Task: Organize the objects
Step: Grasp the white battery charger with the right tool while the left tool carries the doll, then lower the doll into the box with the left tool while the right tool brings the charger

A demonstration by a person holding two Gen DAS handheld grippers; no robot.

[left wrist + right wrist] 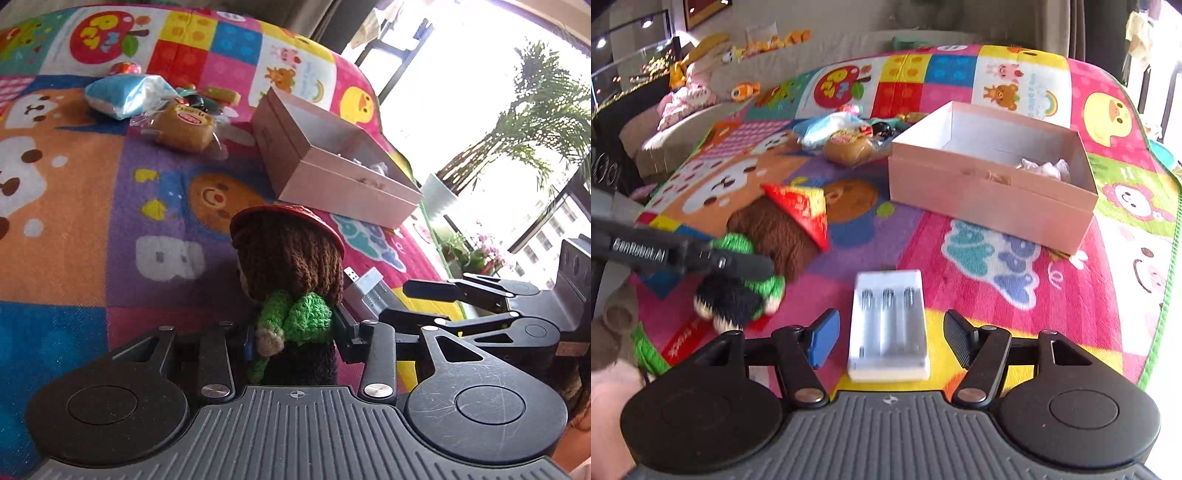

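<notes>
I'm gripping the knitted doll (pixel 291 295) by its soft middle with the left gripper (pixel 295 339); it squashes easily. My right gripper (pixel 890 336) is straddling the light, rigid battery case (pixel 889 325) unclenched, near the box (pixel 979 199).

Was home living room: bright cartoon play mat (pixel 1015 258) on floor, beige sofa (pixel 701 122) heaped with plush toys (pixel 690 74), potted palm (pixel 532 122) beside large window (pixel 461 92), snack packets (pixel 184 122) scattered.
</notes>
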